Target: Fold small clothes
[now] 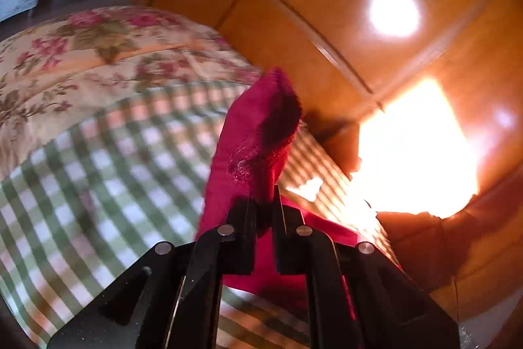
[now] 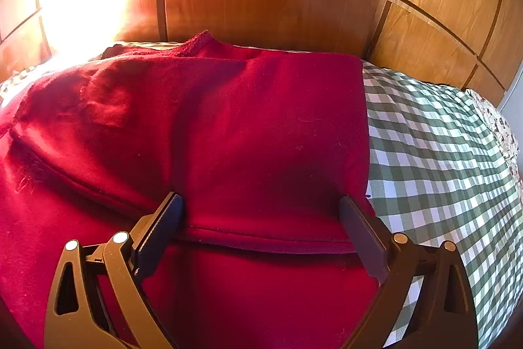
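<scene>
- Left gripper [image 1: 264, 205]: black fingers [image 1: 243, 237] drawn together and clamped on a fold of the red garment [image 1: 258, 126]. The pinched cloth stands up past the fingertips as a raised flap, its lace-trimmed edge showing on the side toward the wooden headboard [image 1: 294, 22].
- Right gripper [image 2: 261, 211]: fingers [image 2: 160, 228] spread wide apart, one to each side of a folded panel of the red garment [image 2: 228, 136]. The tips lie at the panel's hemmed near edge; whether they press into the cloth cannot be told.
- Red garment: spread on the bed and close up against the wooden headboard [image 2: 261, 5]. In the right wrist view a folded-over layer lies flat on a lower layer, its straight side edge running away toward the headboard. A lace-edged neckline lies at the end nearest the headboard.
- Green-and-white checked bedcover [image 2: 441, 152]: under the garment, and bare on the side of it away from the glare.
- Green-and-white checked bedcover in the left wrist view [image 1: 98, 185]: stretches away from the headboard, beside the lifted cloth.
- Floral quilt [image 1: 81, 54]: lies beyond the checked cover, farther along the headboard.
- Sunlight patch [image 1: 415, 146]: a bright glare on the headboard panels, just beside the garment.
</scene>
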Available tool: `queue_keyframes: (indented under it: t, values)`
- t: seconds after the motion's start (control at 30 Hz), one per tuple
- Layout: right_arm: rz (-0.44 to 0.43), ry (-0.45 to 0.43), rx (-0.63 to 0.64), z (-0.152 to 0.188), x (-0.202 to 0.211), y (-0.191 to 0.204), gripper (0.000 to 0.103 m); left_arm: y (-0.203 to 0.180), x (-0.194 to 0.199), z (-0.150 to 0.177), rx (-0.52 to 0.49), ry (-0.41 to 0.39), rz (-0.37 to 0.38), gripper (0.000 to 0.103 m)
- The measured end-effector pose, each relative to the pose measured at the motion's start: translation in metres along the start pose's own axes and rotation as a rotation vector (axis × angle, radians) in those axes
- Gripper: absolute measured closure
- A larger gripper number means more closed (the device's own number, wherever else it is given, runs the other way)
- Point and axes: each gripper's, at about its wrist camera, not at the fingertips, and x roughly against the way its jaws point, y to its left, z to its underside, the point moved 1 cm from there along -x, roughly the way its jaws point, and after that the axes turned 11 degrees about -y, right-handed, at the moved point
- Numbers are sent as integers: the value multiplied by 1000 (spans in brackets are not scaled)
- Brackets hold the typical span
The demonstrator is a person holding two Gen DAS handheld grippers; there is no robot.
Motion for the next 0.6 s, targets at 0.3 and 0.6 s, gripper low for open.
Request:
queue_keyframes:
  t: [0.3,0.6]
  values:
    - [-11,-1,-12,0,0,-2,8,-176,1,140,-308,197,340,96]
    - [-31,7,-41,-4,1,-6,9,-193,4,240,-494,347,360,64]
